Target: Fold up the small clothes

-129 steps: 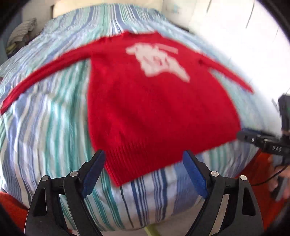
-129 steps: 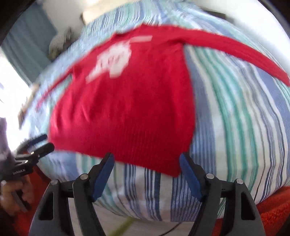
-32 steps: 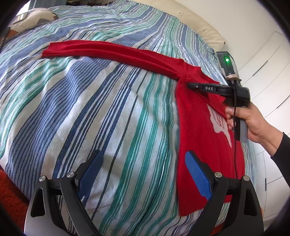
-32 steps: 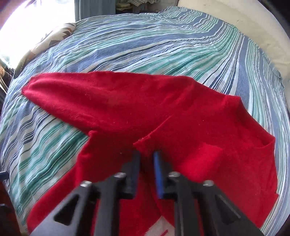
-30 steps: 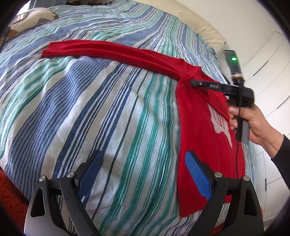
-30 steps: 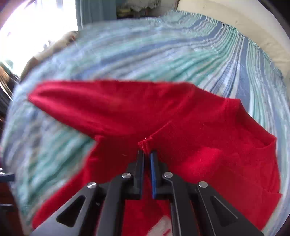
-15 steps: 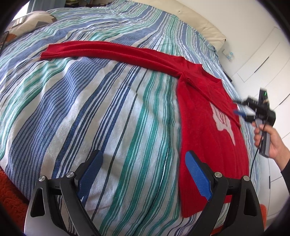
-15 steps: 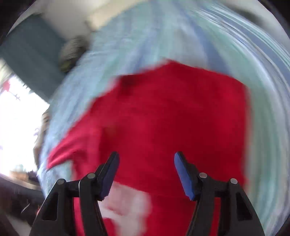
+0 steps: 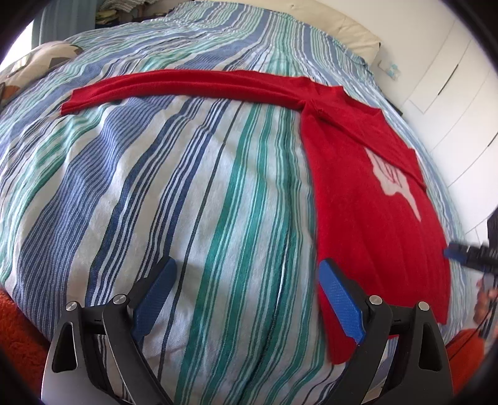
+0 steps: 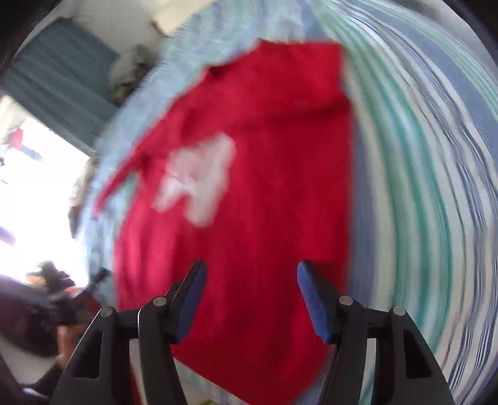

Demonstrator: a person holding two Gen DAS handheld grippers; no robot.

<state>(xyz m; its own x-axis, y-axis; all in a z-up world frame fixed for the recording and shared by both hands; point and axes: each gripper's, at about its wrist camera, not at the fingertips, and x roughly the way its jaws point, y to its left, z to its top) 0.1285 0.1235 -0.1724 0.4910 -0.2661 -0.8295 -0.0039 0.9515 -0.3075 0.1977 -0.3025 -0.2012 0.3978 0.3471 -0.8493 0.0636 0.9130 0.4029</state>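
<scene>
Red sweater (image 9: 367, 199) w/ white motif, flat on striped bedspread (image 9: 186, 187), one sleeve apparently folded.

Sweater (image 9: 367, 199): solid red, with a white motif (image 9: 393, 183) on the front that has thin red lines inside it. Duvet (image 9: 174, 174): white ground with blue, teal-green and thin dark stripes. Pads (image 9: 340, 299) on the black left gripper (image 9: 246, 299): blue. Pads (image 10: 312, 300) on the black right gripper (image 10: 250, 299): also blue. Rug (image 9: 15, 330): orange. Headboard (image 9: 342, 25): cream. Wardrobe (image 9: 451, 71): white. Curtain (image 10: 62, 71): grey-blue, blurred.
</scene>
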